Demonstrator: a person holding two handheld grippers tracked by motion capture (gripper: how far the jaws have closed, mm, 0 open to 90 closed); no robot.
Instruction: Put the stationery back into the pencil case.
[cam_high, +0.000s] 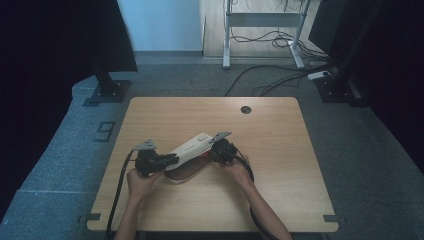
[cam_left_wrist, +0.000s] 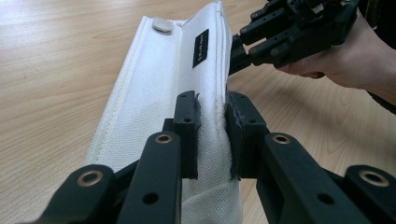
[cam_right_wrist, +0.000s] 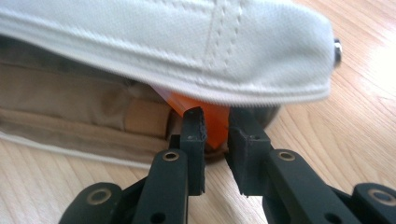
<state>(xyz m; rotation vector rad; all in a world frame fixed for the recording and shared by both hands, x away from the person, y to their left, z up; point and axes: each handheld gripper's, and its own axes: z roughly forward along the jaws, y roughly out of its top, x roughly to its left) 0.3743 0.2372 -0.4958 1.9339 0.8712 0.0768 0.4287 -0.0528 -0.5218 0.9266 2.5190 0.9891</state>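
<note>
A white canvas pouch (cam_high: 192, 149) lies slantwise on the wooden table (cam_high: 280, 165), its flap (cam_right_wrist: 187, 42) lifted off a tan inside (cam_right_wrist: 70, 102). My left gripper (cam_high: 172, 159) is shut on the flap's edge; in the left gripper view the cloth (cam_left_wrist: 154, 88) is pinched between its jaws (cam_left_wrist: 212, 126). My right gripper (cam_high: 210, 152) comes in from the other side, under the raised flap. In the right gripper view its jaws (cam_right_wrist: 215, 125) are closed on an orange thing (cam_right_wrist: 177, 101) at the pouch's mouth. The rest of the orange thing is hidden by the flap.
A dark round hole (cam_high: 245, 109) sits near the table's far edge. Beyond the table stand a white desk frame (cam_high: 227, 35), floor cables (cam_high: 280, 80) and black stand feet (cam_high: 107, 90). Bare tabletop lies right of and in front of the pouch.
</note>
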